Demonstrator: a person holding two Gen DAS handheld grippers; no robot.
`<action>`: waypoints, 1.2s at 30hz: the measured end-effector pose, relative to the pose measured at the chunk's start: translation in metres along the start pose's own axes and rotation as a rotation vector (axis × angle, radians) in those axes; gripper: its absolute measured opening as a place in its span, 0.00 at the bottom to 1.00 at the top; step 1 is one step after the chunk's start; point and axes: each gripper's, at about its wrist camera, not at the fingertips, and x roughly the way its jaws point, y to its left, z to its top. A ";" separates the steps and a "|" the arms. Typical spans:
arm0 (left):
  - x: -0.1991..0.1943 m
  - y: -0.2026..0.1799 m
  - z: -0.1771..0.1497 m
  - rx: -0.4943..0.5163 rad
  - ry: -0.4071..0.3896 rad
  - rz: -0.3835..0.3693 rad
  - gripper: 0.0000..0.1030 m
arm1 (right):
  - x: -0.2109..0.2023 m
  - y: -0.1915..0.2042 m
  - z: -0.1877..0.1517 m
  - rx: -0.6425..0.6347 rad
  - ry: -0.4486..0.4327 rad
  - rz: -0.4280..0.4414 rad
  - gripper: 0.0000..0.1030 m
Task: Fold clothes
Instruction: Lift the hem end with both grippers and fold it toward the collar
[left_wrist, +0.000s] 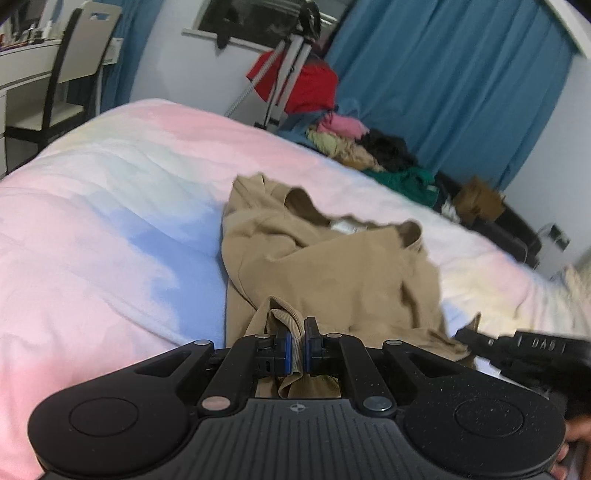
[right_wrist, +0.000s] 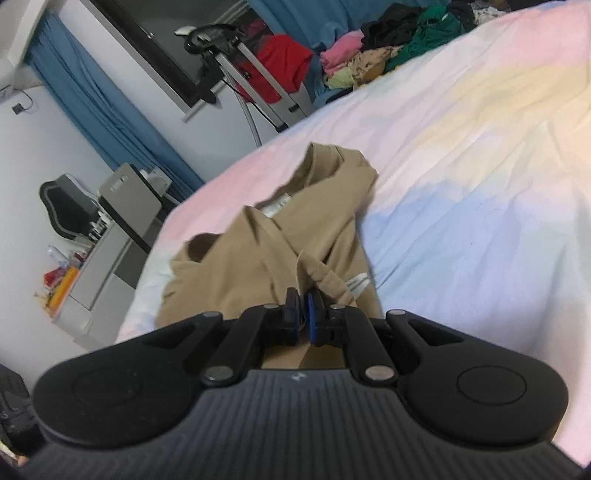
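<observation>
A tan garment (left_wrist: 325, 266) lies crumpled on the pastel bedspread (left_wrist: 110, 221), with a white label showing near its collar. My left gripper (left_wrist: 297, 332) is shut on a ribbed edge of this garment, which bunches between the blue pads. The right gripper shows at the right edge of the left wrist view as a black body (left_wrist: 517, 350). In the right wrist view the same tan garment (right_wrist: 266, 251) spreads ahead, and my right gripper (right_wrist: 303, 304) is shut on its fabric beside a ribbed hem and white stripes (right_wrist: 356, 284).
A heap of unfolded clothes (left_wrist: 369, 147) in pink, yellow, black and green lies at the bed's far side, also seen as a heap (right_wrist: 388, 48). A tripod (left_wrist: 284, 74) stands by red cloth and blue curtains (left_wrist: 461, 92). A chair (left_wrist: 66, 81) and desk (right_wrist: 103, 266) stand off the bed.
</observation>
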 end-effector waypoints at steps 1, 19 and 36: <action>0.004 0.000 -0.002 0.013 0.006 0.002 0.07 | 0.004 0.001 0.000 -0.016 0.004 -0.009 0.08; -0.056 -0.049 -0.022 0.211 -0.122 0.064 0.80 | -0.061 0.047 -0.015 -0.231 -0.135 -0.022 0.86; -0.133 0.002 -0.092 -0.334 0.266 -0.278 0.86 | -0.136 0.027 -0.056 -0.057 -0.063 -0.034 0.86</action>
